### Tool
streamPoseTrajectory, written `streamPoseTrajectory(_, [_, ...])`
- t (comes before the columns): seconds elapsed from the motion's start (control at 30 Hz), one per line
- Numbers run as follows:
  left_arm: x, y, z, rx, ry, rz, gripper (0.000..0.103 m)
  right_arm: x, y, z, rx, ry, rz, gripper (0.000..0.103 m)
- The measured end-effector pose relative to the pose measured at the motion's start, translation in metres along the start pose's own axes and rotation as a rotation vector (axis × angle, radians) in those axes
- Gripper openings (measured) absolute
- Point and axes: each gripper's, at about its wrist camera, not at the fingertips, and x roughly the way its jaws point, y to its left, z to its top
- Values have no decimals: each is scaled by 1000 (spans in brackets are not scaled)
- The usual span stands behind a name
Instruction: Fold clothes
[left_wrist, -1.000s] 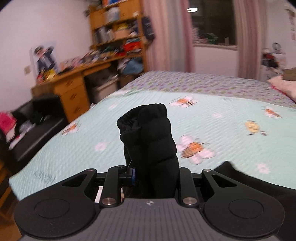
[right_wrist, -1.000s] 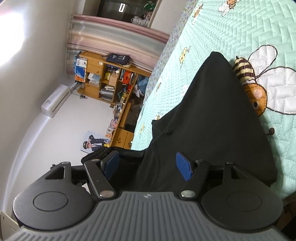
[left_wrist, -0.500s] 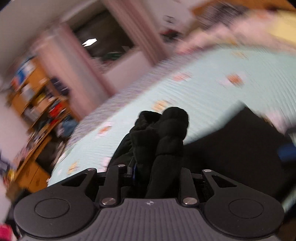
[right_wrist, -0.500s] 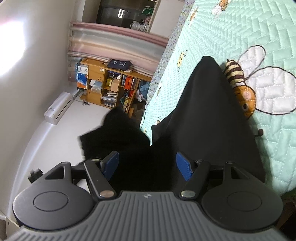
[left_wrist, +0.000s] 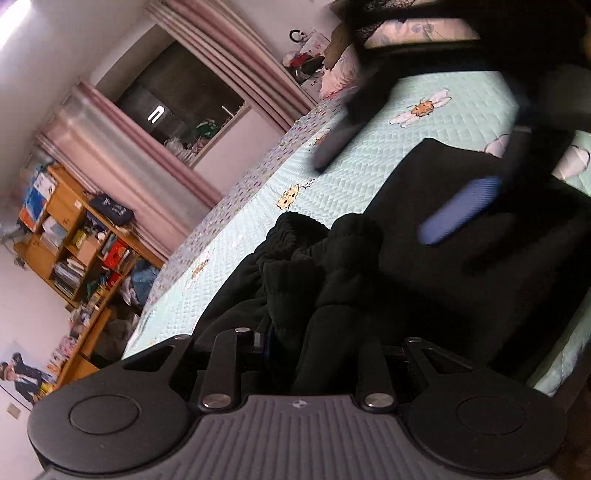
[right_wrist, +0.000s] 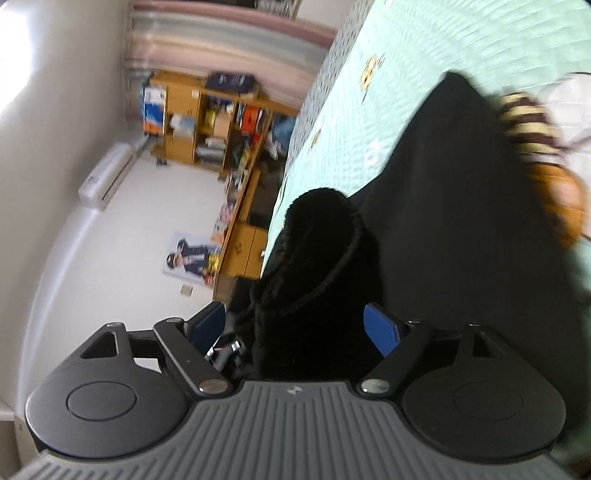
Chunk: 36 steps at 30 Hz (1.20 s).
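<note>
**Between the left jaws, a bunched hem; the right gripper stands spread around it**

Straight ahead of the left gripper, rising out from between its fingers, stands a thick wad of the black garment, its ribbed, elasticated edge uppermost. The left jaws are clenched on that wad. Beyond and to the right of them, the rest of the garment lies flat on the mint quilt, spreading away toward the far right.

From the right gripper the same bunched edge shows dead centre between the two blue pads, which stand wide apart and do not visibly pinch the cloth; the right jaws are released. In the left view a blurred blue pad hangs over the flat part of the garment, up and to the right of the left fingers, so the two tools are close together.

My judgement: the held edge runs roughly along the left gripper's forward axis, with the flat body off to its right. Whichever fold follows, the left tool has the cloth and the right is the free one, already lined up on the same bunch.
</note>
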Motion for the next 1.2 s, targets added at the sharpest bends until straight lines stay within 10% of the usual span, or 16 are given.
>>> streamPoseTrajectory(0.33, [2,-12,-6,83,-8,35,30,36,28,20,-54,78,-108,87])
streamPoseTrajectory(0.73, [-8,-17,-8,120,-3,50,42,-15,46,-11,-31,56,115,87])
streamPoseTrajectory(1.2, [-3,-33,-14,192,21,72,52,28,47,-8,-39,242,-110,86])
